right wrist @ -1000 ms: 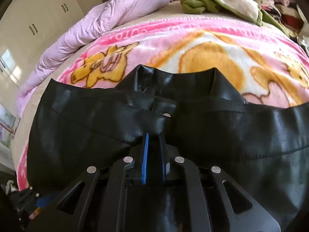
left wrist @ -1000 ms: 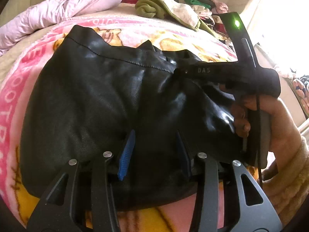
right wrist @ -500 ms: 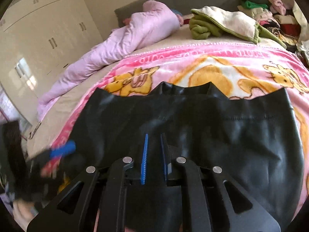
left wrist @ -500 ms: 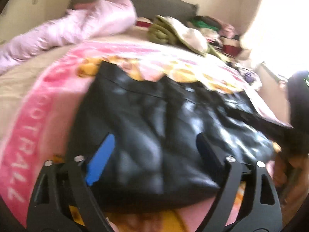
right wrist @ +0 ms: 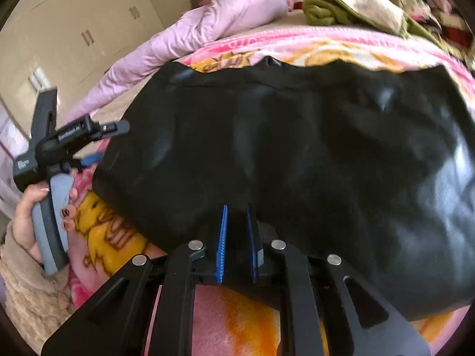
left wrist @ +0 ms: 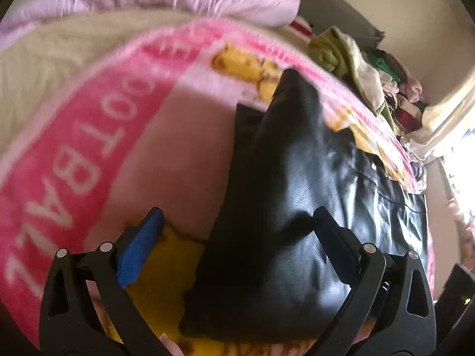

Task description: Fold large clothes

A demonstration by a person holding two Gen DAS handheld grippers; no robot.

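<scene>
A black leather jacket (left wrist: 297, 178) lies folded on a pink cartoon blanket (left wrist: 89, 148). My left gripper (left wrist: 237, 212) hovers over the jacket's left end. Its jaws are opening wide; the near corner lies between them, and the pads do not press on it. In the right wrist view the jacket (right wrist: 297, 133) fills the middle. My right gripper (right wrist: 237, 207) is at its near edge, pads almost together with black leather pinched between them. A hand (right wrist: 29, 207) holds the left gripper (right wrist: 108, 142) beside the jacket's left edge.
A crumpled pink quilt (right wrist: 207, 20) lies at the far left of the bed. A pile of green, white and mixed clothes (right wrist: 356, 3) sits at the far right. White wardrobe doors (right wrist: 74, 23) stand to the left. A bright window is on the right.
The left gripper let go of the jacket, spread wide, rolled and swung to the jacket's left end. The right gripper drew back from the collar area to the near edge, still nearly shut.
</scene>
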